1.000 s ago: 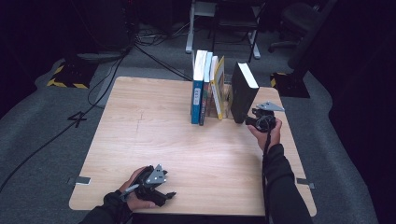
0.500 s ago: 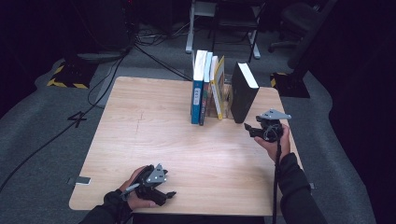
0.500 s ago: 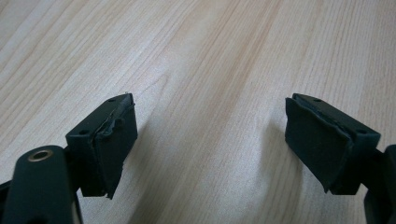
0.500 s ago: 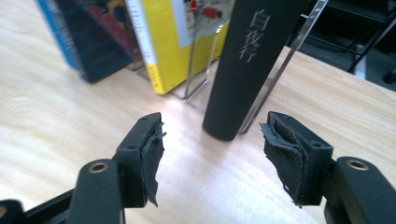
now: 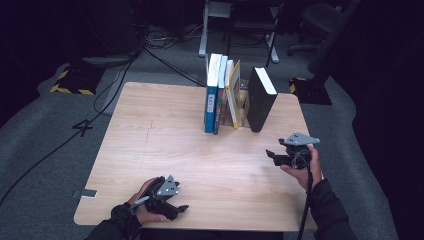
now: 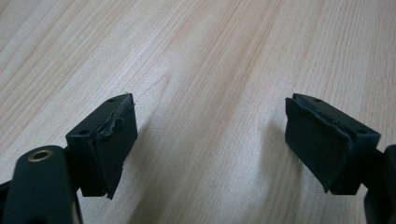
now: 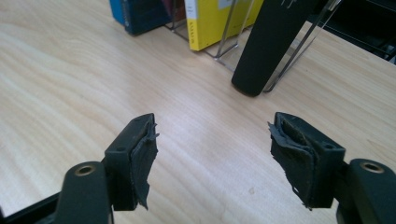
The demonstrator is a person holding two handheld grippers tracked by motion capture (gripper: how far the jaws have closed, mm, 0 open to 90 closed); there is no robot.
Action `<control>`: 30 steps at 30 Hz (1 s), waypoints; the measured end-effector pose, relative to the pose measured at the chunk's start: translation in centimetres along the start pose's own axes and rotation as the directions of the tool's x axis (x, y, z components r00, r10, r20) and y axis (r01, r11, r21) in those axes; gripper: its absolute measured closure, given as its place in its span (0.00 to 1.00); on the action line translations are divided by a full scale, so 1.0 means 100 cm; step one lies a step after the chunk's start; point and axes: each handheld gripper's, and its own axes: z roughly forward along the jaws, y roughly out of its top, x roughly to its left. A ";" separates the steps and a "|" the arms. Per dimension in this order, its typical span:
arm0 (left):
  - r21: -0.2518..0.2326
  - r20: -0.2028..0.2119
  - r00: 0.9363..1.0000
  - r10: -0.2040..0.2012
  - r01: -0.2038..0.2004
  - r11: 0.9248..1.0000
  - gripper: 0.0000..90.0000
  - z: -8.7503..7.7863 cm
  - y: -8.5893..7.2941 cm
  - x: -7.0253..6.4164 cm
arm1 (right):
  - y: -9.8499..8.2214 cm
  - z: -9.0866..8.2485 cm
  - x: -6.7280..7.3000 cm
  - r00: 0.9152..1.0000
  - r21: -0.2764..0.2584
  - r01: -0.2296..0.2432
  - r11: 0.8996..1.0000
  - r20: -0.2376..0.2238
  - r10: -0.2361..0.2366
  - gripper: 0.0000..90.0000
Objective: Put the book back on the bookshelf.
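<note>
A row of upright books stands at the table's far middle: two blue ones (image 5: 214, 92), a yellow one (image 5: 233, 92) and a thick black book (image 5: 261, 99) leaning in a wire rack (image 7: 233, 42). My right gripper (image 5: 272, 156) hovers in front of the black book (image 7: 273, 37), apart from it; its jaws have just been opening and nothing is between them. In its own view the right gripper (image 7: 212, 158) stands open over bare wood. My left gripper (image 5: 179, 209) rests near the front edge, open and empty, as the left gripper view (image 6: 210, 144) shows.
The wooden table (image 5: 160, 145) has free surface on the left and in the middle. Cables (image 5: 150, 55) run over the grey floor behind it, and a chair base (image 5: 235, 30) stands at the back. A small tag (image 5: 90, 193) sits at the table's front left corner.
My right gripper has drawn back from the black book toward the front right, and its jaws have spread wider. The left hand has stayed put.
</note>
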 end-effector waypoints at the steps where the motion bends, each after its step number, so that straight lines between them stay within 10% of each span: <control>1: 0.000 0.000 1.000 0.000 0.000 1.000 0.19 0.000 0.000 0.000 | -0.001 -0.001 0.001 1.000 0.000 0.005 1.000 0.002 -0.005 0.35; 17: -0.001 -0.005 1.000 -0.006 0.006 1.000 0.19 -0.001 -0.001 0.000 | -0.037 -0.029 0.022 0.992 0.030 0.119 0.992 -0.045 -0.117 0.32; 30: -0.003 -0.028 0.999 -0.029 0.028 1.000 0.19 -0.006 -0.006 0.001 | -0.069 -0.046 0.018 0.990 0.047 0.118 0.992 -0.077 -0.114 0.29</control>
